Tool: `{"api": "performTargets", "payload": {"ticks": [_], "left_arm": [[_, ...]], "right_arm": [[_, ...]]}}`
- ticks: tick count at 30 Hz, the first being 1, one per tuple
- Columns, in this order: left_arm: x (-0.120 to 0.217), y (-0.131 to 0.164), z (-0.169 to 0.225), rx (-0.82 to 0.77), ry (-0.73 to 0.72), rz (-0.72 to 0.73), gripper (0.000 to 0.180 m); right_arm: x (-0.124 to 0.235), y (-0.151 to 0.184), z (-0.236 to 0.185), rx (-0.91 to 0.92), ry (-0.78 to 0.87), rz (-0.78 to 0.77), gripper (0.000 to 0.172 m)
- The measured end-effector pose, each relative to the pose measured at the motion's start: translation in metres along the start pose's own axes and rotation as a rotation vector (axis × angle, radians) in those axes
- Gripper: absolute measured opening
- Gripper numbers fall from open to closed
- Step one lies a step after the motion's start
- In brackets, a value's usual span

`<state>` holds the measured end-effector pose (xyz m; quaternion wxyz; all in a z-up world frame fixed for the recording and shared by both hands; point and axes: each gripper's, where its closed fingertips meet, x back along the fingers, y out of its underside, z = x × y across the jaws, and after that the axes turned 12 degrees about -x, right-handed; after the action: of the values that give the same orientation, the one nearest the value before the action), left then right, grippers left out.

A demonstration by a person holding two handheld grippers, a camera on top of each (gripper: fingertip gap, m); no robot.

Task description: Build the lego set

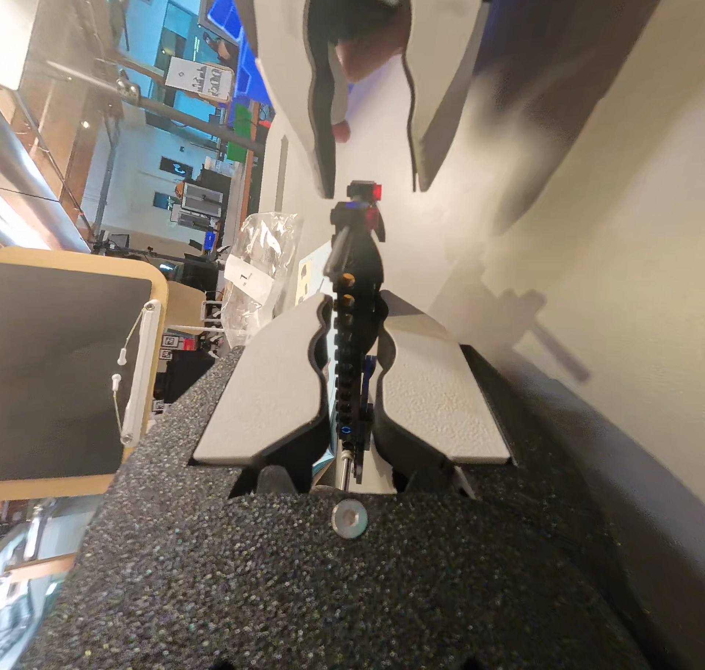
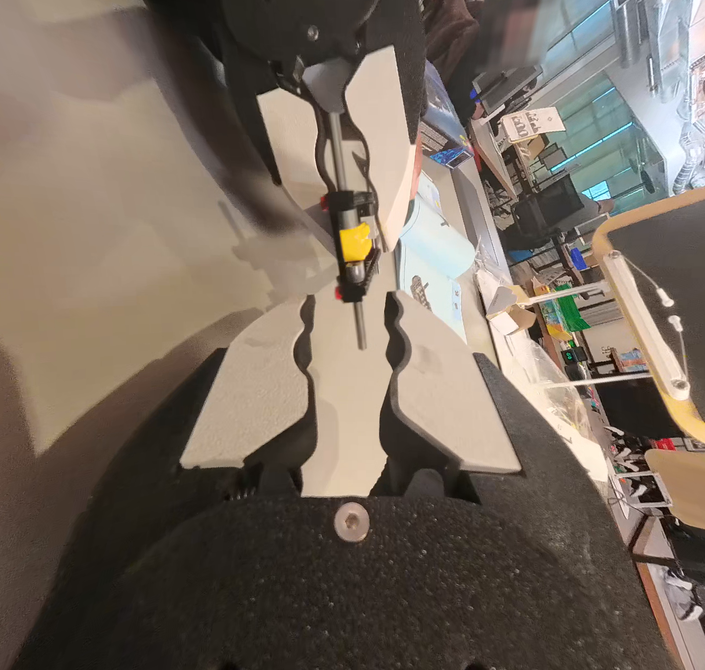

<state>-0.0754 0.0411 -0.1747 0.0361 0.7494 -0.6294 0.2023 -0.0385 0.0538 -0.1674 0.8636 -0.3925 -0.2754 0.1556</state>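
The left gripper (image 1: 353,300) seems clenched on a black brick assembly (image 1: 356,270); the right gripper (image 2: 349,302) stands released, its fingers apart around the grey axle (image 2: 360,323), near.

A: The black brick assembly (image 1: 353,331) fills the left gripper's (image 1: 353,300) slot, both pads tight against it. Nothing else passes there.

B: Beyond the assembly's red-tipped end?

A: The right gripper (image 1: 372,190) faces it, fingers apart. In its own view, the right gripper (image 2: 349,300) has bare table (image 2: 343,422) showing between the fingers; only the assembly's grey rod (image 2: 360,327) pokes into the gap, touching neither pad.

B: Either side of the assembly?

A: To one side, bare pale table (image 1: 534,232) carrying only shadows. To the other it's crowded: a clear plastic bag (image 1: 263,262), an open light-blue booklet (image 2: 435,254), a small cardboard box (image 2: 507,308).
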Motion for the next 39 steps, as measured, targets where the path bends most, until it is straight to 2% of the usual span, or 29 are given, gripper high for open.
{"api": "performTargets", "payload": {"ticks": [6, 9, 10, 13, 17, 22, 26, 32, 36, 39], "left_arm": [[-0.005, -0.007, 0.016, -0.138, 0.051, -0.064, 0.037], [-0.007, -0.004, 0.025, -0.142, 0.111, -0.108, 0.054], [-0.007, -0.005, 0.027, -0.130, 0.121, -0.107, 0.052], [0.000, -0.010, 0.032, -0.028, 0.202, -0.057, 0.055], [0.009, -0.011, 0.036, 0.163, 0.314, -0.001, 0.071], [0.018, -0.016, 0.028, 0.404, 0.373, 0.153, 0.075], [0.020, -0.020, 0.007, 0.547, 0.302, 0.284, 0.076], [0.023, -0.025, -0.044, 0.807, 0.028, 0.496, 0.071], [0.024, -0.006, -0.065, 0.867, -0.147, 0.426, 0.060], [0.023, 0.009, -0.067, 0.859, -0.207, 0.356, 0.058]], "right_arm": [[-0.008, 0.017, -0.005, 0.063, 0.022, -0.078, 0.029], [-0.009, 0.022, -0.007, 0.106, 0.028, -0.099, 0.024], [-0.009, 0.024, -0.006, 0.114, 0.030, -0.106, 0.024], [-0.008, 0.025, -0.004, 0.103, 0.025, -0.117, 0.024], [-0.008, 0.029, -0.010, 0.044, -0.045, -0.145, 0.028], [-0.007, 0.040, -0.011, 0.010, -0.071, -0.207, 0.030], [-0.003, 0.045, -0.008, -0.048, -0.088, -0.234, 0.034], [0.001, 0.044, -0.001, -0.184, -0.073, -0.232, 0.043], [0.000, 0.049, 0.011, -0.250, -0.002, -0.270, 0.040], [0.002, 0.061, 0.016, -0.299, 0.031, -0.333, 0.034]]}}
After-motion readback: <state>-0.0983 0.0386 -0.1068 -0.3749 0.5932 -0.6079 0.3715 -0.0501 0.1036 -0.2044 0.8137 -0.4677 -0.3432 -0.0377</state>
